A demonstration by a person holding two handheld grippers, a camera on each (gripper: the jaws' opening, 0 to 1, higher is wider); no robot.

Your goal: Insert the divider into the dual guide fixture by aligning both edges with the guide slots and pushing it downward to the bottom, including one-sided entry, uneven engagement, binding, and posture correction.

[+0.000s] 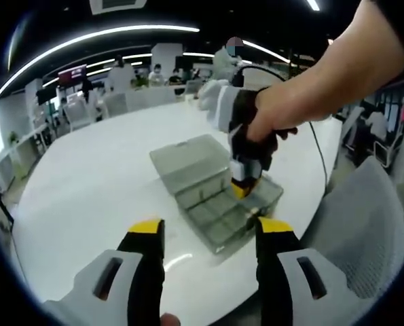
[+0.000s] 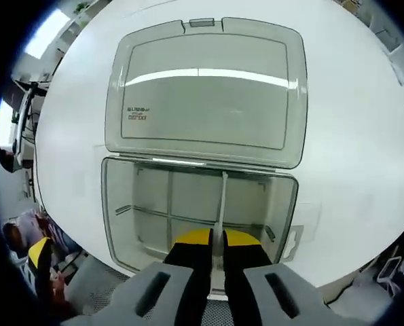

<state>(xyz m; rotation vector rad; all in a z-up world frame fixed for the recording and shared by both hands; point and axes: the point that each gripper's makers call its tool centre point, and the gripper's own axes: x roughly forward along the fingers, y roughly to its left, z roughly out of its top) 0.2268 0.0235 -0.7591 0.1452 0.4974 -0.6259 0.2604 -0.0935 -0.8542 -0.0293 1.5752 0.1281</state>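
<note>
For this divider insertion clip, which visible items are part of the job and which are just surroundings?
Part of the job:
- divider, pinched upright by the right gripper
- open compartment box, serving as the guide fixture, lid laid flat
- left gripper, open, held back

Just surroundings:
- white table
- grey chair
- people and desks far behind

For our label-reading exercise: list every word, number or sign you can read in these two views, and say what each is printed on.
Nothing can be read with certainty.
Two short lines of small print on the open lid of the clear compartment box, at its left side: too small and blurred to read.
Red wall screen in the background: blurred, unreadable.
</note>
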